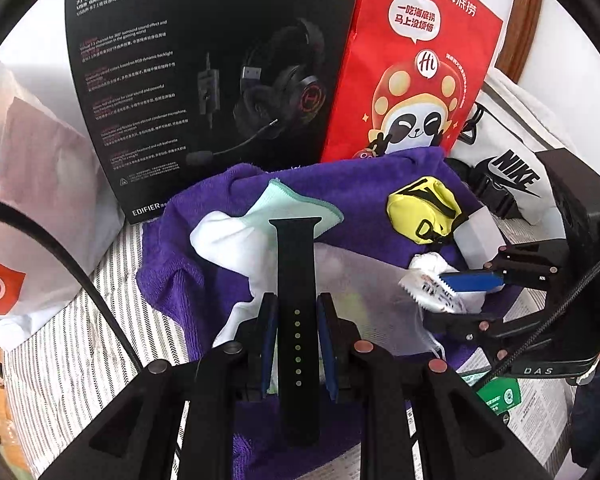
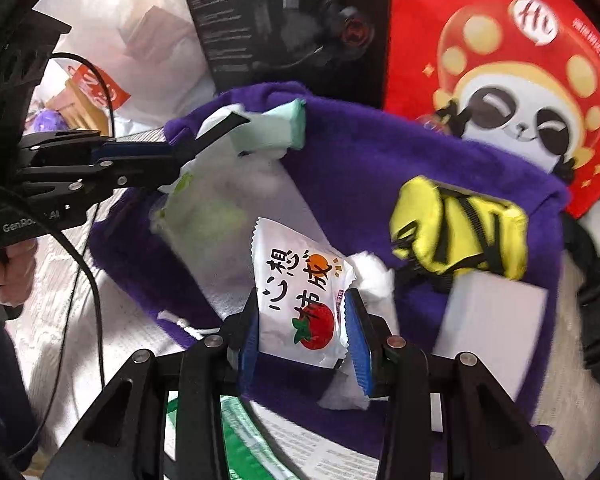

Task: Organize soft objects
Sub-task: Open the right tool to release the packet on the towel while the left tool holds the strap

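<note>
Left wrist view: your left gripper (image 1: 297, 340) had its jaws nearly closed on a black watch strap (image 1: 296, 280), raised over the purple towel (image 1: 172, 272). Best handled by keeping the strap vertical, clear of the mint cloth (image 1: 296, 208).

Right wrist view: your right gripper (image 2: 302, 332) pinched a white snack packet (image 2: 300, 292), jaws part-closed, above the towel near the yellow pouch (image 2: 460, 232). Grip lightly; the wrapper probably crumples.

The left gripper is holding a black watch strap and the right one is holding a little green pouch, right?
Not quite. The left gripper does hold the black watch strap, but the right gripper holds a white snack packet with a tomato picture, as the right wrist view shows. The little pouch is yellow and lies on the purple towel.
</note>
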{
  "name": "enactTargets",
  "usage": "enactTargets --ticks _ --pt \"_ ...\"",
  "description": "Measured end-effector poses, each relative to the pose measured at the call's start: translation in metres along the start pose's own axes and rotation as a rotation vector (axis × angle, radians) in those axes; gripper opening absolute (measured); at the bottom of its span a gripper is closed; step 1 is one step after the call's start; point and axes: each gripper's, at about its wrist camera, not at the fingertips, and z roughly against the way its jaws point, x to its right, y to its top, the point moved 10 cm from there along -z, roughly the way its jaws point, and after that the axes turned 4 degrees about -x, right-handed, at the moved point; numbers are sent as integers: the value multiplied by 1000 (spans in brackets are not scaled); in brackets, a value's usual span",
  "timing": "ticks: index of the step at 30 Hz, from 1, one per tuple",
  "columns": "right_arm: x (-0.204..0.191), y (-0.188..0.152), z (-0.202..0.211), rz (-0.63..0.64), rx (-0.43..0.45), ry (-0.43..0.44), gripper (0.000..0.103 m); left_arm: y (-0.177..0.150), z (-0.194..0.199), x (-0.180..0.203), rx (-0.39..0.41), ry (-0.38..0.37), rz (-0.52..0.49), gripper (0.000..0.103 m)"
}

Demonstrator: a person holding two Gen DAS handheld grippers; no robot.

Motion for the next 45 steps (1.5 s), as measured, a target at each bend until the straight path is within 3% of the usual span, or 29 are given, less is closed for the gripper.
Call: enactTargets --ticks 10,13,23,31,45 --pt "-1 2 -2 36 -3 -5 57 -7 -18 1 -38 -10 2 20" --pt "2 2 3 31 3 5 67 -8 -22 1 -49 -7 3 20" --pt "7 10 12 8 34 8 69 -9 -23 0 -65 2 2 22" --pt "9 10 27 4 57 -5 68 -9 -17 -6 -61 18 -2 44" --pt "7 4 79 -15 142 -62 69 2 13 12 -11 31 -31 62"
